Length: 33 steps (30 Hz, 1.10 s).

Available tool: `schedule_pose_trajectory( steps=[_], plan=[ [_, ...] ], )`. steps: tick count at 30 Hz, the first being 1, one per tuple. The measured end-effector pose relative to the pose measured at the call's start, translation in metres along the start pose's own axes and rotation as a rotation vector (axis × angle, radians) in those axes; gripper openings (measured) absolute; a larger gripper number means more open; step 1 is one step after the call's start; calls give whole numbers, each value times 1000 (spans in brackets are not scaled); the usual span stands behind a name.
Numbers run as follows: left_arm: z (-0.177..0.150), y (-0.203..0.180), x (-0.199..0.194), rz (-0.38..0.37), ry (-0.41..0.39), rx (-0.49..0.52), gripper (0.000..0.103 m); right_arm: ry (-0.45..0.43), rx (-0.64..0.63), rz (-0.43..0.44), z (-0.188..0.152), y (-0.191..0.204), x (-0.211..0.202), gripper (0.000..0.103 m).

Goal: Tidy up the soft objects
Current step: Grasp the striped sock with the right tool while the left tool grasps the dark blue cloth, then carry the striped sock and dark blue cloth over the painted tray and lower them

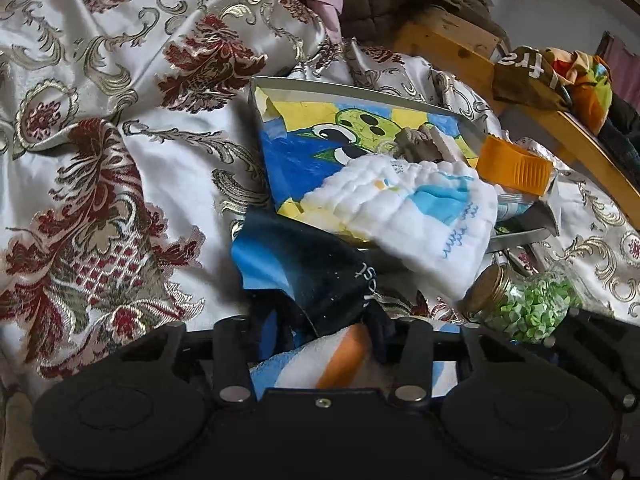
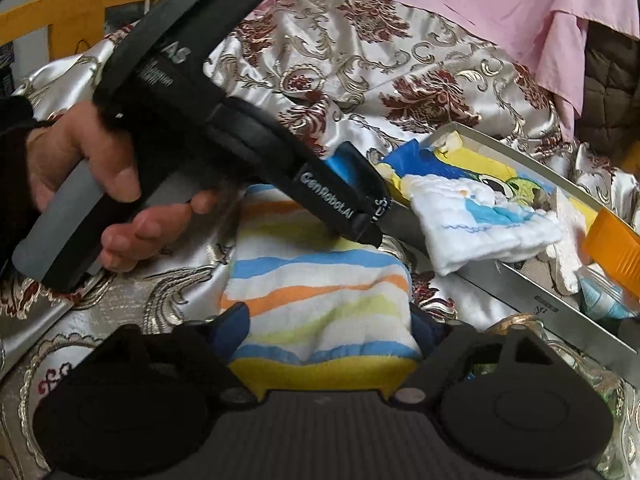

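Observation:
A striped towel (image 2: 320, 296) with blue, orange, green and yellow bands lies on the patterned bedspread. My right gripper (image 2: 332, 320) has a finger on each side of it and looks shut on it. My left gripper (image 2: 360, 220), seen from the side in the right wrist view, reaches over the towel's far edge; a dark blue cloth (image 1: 312, 276) is bunched between its fingers. The towel shows under the left gripper (image 1: 320, 344) in the left wrist view (image 1: 340, 360). A white quilted cloth (image 1: 432, 216) lies over the rim of a shallow box (image 1: 320, 88) with a cartoon picture inside.
An orange plastic piece (image 1: 516, 166) sits at the box's right end. A glass jar of green bits (image 1: 520, 304) lies by the box. A wooden bed frame (image 1: 452, 44) runs at the right, with a pink sheet (image 2: 480, 8) behind. A person's hand (image 2: 96, 176) holds the left gripper.

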<state>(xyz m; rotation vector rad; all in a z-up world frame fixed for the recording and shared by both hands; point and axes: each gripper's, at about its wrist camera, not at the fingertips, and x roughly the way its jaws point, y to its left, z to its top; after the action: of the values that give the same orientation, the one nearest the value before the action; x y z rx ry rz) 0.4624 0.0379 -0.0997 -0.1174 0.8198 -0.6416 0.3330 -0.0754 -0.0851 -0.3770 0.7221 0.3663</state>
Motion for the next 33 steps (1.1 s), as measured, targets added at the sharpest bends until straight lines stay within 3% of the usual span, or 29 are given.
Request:
schedule_pose_trajectory(
  steps=[2,6,13,22,23,28,33],
  plan=[
    [0,-1,-2,5,5,-8,40,-2,-12,0,0,2,-1,75],
    [1,-4,-8,25,9,-33,33,-10,-32,-34,0,5,-4,54],
    [2,-4,-21,78,0,-131,30,-15,-113,-59,-4,13,-11,38],
    [5,-27,-66,171,-90,-126,26,-52,-260,-130,-9,31,-21,28],
    [5,-29,-71,179,-107,-129,21,-56,-266,-135,-10,31,-23,28],
    [5,-36,-94,199,-176,-163,16,-92,-287,-153,-10,29,-36,25],
    [5,-55,-109,219,-222,-156,16,-146,-323,-197,-9,24,-49,24]
  ],
)
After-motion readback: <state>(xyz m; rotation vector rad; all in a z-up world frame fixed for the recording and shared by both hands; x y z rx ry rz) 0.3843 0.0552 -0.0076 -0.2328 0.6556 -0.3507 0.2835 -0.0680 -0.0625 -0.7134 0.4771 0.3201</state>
